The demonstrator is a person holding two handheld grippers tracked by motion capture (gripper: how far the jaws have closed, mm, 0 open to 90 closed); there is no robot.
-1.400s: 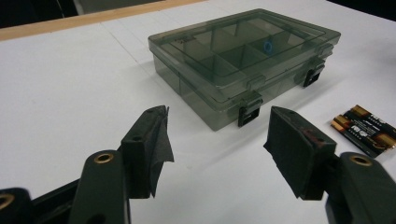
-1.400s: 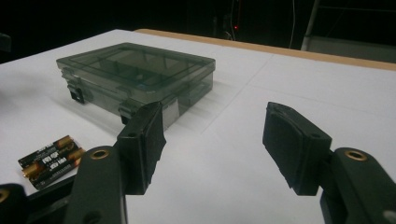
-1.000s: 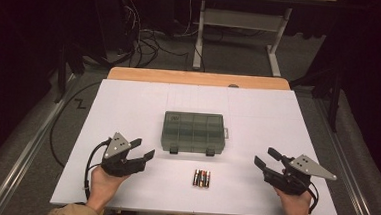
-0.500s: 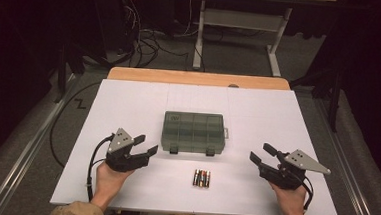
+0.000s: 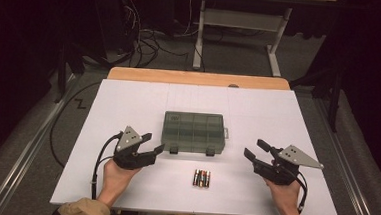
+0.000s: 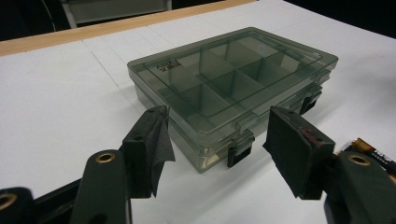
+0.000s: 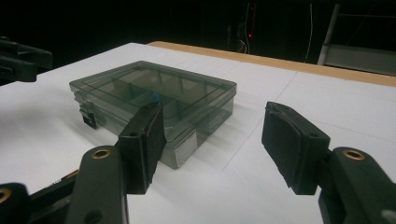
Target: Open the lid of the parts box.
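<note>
A smoky clear compartment box (image 5: 193, 132) lies shut in the middle of the white table, its two black latches facing the person. A few batteries (image 5: 202, 178) lie side by side just in front of it. My left gripper (image 5: 153, 143) stands open to the box's left front, aimed at its near corner (image 6: 210, 93). My right gripper (image 5: 256, 148) stands open to the right of the box (image 7: 154, 107), nothing between its jaws. A battery tip (image 6: 373, 154) shows beside the left gripper's right jaw.
The white board (image 5: 129, 98) covers a wooden table whose far edge (image 5: 200, 78) shows. Beyond it are a dark floor with cables (image 5: 147, 40) and a white table frame (image 5: 244, 20). The other gripper (image 7: 18, 58) shows at the right gripper view's left edge.
Both grippers have moved inward toward the box, the left to the right and the right to the left. Box and batteries have not moved.
</note>
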